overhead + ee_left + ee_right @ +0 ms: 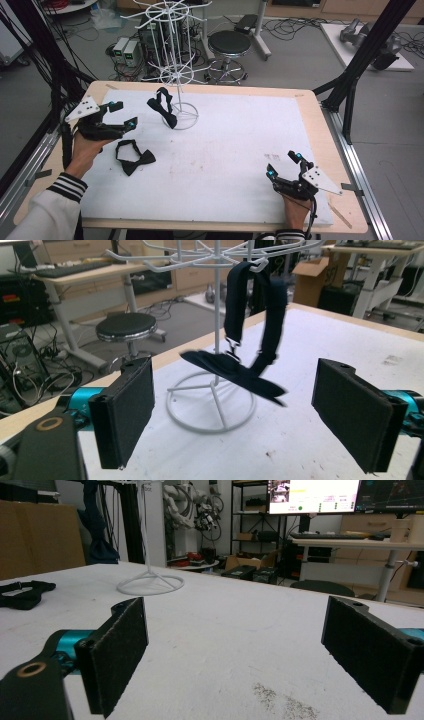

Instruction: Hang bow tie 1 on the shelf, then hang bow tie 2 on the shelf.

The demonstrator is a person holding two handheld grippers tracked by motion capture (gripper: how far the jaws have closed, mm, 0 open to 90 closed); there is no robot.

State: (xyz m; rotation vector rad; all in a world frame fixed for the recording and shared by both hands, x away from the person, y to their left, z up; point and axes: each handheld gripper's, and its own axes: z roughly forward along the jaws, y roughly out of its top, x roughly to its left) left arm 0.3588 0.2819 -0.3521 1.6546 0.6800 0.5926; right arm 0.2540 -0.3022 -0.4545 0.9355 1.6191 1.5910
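Left gripper (124, 114) jaws apart near hung bow tie (164, 107), right gripper (283, 164) jaws apart, near table edge (320, 125).

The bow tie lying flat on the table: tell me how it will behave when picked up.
The bow tie will probably go floppy: its thin strap lies in a loose loop. It looks light, being small fabric. Its strap would likely dangle, like the hung bow tie on the rack.

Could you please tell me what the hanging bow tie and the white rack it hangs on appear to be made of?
The hanging bow tie looks like dark, matte woven fabric: its strap drapes limply from a hook, and a small metal clasp shows on the strap. The white rack looks like thin metal wire with a smooth white coating, judging by its slim rigid rods and ring base; painted or plastic-coated, I cannot tell.
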